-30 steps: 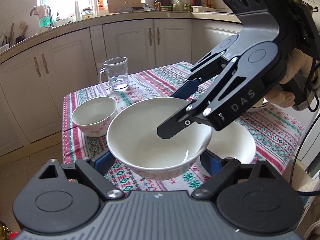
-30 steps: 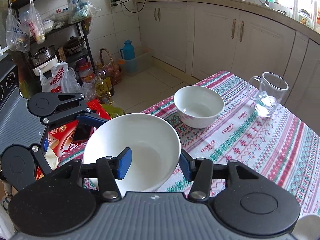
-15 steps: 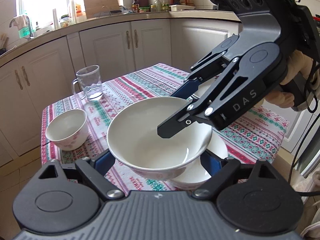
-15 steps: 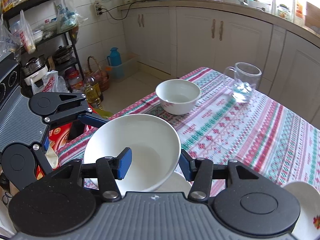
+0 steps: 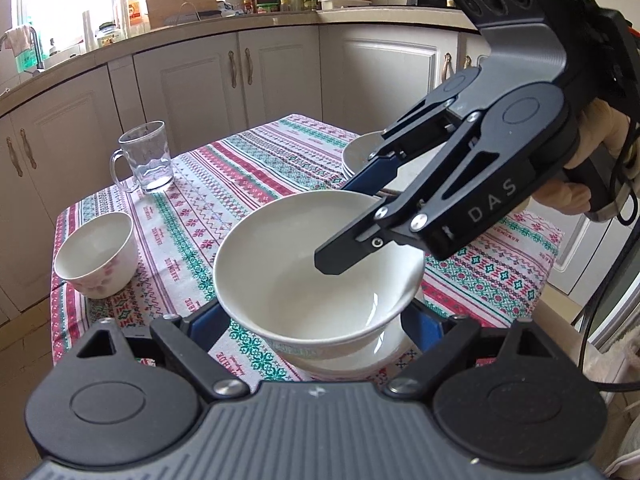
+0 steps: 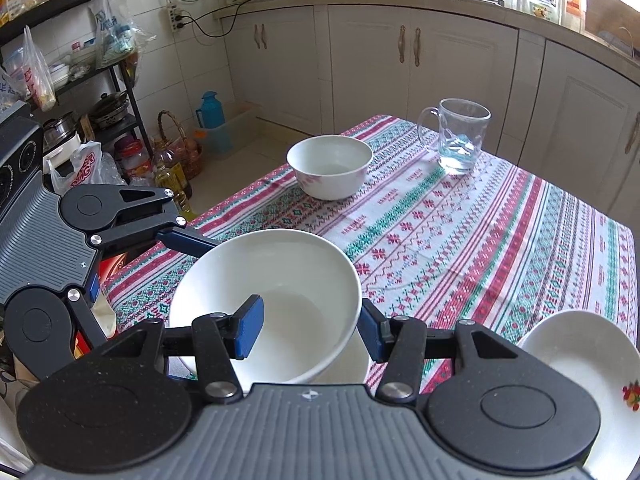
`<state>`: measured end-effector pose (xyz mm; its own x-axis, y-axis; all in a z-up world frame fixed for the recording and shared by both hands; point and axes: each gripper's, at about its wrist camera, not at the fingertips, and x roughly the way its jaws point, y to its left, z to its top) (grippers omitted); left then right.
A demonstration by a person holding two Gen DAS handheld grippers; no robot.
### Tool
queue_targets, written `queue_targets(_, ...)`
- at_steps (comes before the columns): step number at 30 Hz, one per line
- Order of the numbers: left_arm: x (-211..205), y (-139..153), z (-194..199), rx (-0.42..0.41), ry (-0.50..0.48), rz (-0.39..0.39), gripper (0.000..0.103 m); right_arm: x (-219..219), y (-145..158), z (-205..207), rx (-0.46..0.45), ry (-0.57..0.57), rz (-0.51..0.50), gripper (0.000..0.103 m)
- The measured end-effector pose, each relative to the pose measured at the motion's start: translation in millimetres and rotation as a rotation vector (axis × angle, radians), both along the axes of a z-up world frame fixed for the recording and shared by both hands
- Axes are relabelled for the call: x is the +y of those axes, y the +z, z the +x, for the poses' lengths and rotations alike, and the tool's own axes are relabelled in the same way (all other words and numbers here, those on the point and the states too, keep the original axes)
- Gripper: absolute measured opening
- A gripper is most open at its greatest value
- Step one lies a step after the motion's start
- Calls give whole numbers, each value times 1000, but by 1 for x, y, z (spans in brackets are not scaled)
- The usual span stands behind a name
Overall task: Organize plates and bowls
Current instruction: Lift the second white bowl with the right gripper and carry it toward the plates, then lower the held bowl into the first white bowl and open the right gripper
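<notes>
Both hand-held grippers, left [image 5: 316,320] and right [image 6: 310,330], clamped one bowl [image 5: 316,268] over another bowl [image 5: 352,356].

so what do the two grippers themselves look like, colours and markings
Both are matte black linkage frames with silver screws, ribbed grey bodies and blue finger pads. The right gripper bears white DAS lettering, a green light and trailing black cables; the left gripper matches.
</notes>
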<state>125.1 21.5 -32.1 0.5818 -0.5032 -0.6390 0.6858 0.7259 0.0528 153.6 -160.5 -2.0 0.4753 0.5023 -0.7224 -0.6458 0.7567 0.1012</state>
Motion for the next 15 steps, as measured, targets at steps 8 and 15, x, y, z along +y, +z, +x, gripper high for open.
queue_targets(8,-6,-4,2,17,-18,11,91,-7,-8,-1,24,-13,7,57)
queue_targets(15,-10,-6,3,28,-25,26,91,-10,-14,0,39,-19,16,57)
